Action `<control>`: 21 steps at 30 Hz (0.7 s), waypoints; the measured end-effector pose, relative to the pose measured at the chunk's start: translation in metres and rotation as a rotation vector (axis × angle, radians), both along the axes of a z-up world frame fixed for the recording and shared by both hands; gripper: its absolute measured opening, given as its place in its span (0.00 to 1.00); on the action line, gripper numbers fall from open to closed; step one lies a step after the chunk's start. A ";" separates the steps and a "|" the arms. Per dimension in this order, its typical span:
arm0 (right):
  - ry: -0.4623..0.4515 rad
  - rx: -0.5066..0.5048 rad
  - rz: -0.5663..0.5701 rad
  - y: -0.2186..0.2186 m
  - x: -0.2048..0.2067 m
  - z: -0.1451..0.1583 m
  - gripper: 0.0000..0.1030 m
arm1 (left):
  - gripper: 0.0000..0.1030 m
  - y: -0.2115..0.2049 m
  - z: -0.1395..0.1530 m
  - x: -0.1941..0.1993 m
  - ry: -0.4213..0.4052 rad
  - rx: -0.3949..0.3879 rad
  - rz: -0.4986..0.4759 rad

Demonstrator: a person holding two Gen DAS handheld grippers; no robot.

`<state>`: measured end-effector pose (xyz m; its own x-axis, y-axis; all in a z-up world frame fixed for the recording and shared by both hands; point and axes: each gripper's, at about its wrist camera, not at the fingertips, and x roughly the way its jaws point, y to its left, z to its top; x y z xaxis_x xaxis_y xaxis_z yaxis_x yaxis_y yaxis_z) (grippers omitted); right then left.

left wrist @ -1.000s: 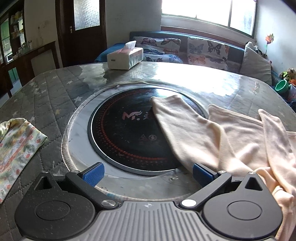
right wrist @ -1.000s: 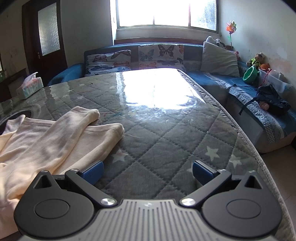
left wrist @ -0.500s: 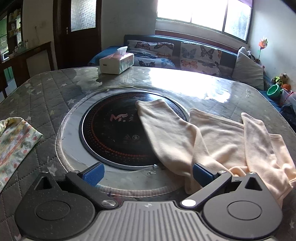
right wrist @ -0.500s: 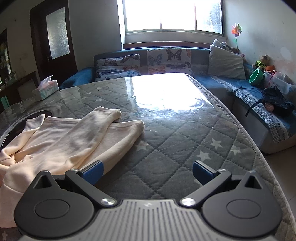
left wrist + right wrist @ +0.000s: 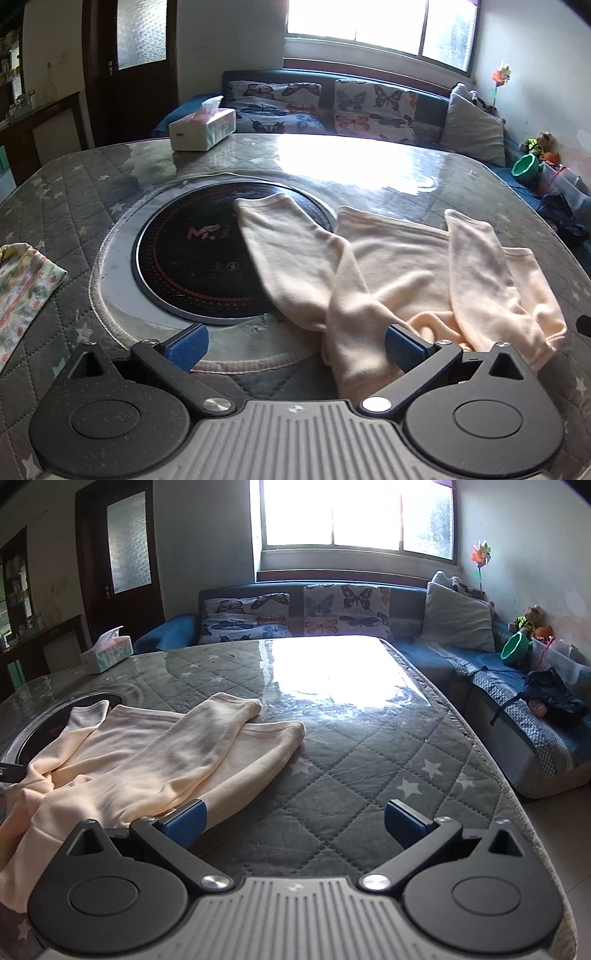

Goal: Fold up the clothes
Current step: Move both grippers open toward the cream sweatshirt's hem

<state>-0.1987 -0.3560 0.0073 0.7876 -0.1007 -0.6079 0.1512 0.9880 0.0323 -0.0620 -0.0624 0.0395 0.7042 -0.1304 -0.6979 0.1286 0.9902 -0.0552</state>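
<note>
A pale peach long-sleeved garment (image 5: 399,269) lies rumpled on the quilted grey table (image 5: 74,192), both sleeves thrown over its body, one sleeve reaching onto the black round hotplate (image 5: 192,254). It also shows in the right wrist view (image 5: 155,760). My left gripper (image 5: 295,347) is open and empty, near the garment's near edge; its right finger (image 5: 402,349) is over the cloth. My right gripper (image 5: 295,823) is open and empty, to the right of the garment; its left finger (image 5: 184,821) is at the hem.
A floral cloth (image 5: 22,288) lies at the table's left edge. A tissue box (image 5: 203,125) stands at the far side. A sofa with butterfly cushions (image 5: 295,616) runs behind and right of the table. The table's right edge (image 5: 495,768) drops to the floor.
Both grippers have pulled back and risen away from the garment, so more of it and the table shows. Both stay open. The garment lies as before.
</note>
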 end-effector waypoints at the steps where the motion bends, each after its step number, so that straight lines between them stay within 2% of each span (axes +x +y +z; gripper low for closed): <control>1: -0.001 -0.002 0.003 0.002 -0.001 0.001 1.00 | 1.00 -0.001 0.000 -0.001 0.000 0.001 -0.005; 21: -0.016 -0.006 0.090 0.038 -0.023 0.012 1.00 | 1.00 -0.021 0.004 -0.019 0.017 0.006 -0.062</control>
